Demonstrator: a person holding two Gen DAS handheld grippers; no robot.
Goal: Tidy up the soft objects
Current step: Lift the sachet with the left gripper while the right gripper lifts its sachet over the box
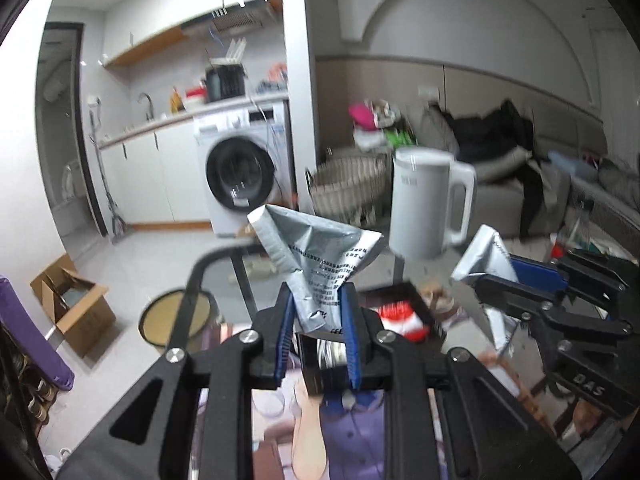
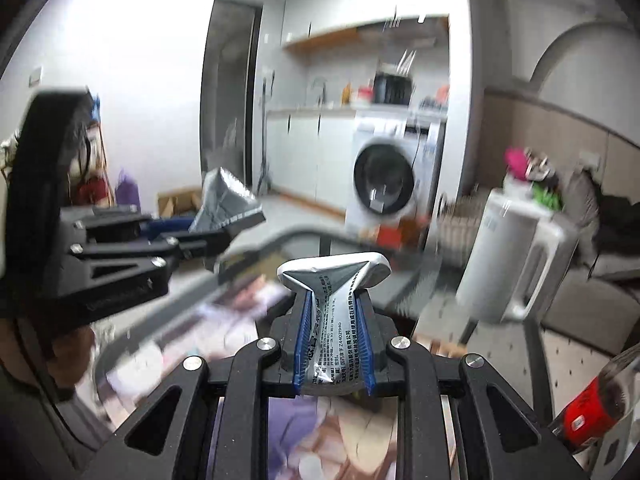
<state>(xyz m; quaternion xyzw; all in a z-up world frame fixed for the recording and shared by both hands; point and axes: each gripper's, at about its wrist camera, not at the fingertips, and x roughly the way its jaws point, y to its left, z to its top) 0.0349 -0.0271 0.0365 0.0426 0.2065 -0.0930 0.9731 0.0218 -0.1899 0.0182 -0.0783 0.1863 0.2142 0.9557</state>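
Item: grey plastic mailer bag point(image 1: 320, 256), slack, stretched sideways between left gripper point(image 1: 318, 316) and right gripper point(image 2: 334, 328); each pinched one end, raised above worktop point(image 1: 224, 256).

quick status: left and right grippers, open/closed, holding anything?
Left gripper: closed on a crumpled silver foil packet with black print.
Right gripper: closed on a second silver foil packet with black print.

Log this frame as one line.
left gripper: shut on silver pouch | right gripper: shut on second silver pouch | white kettle behind
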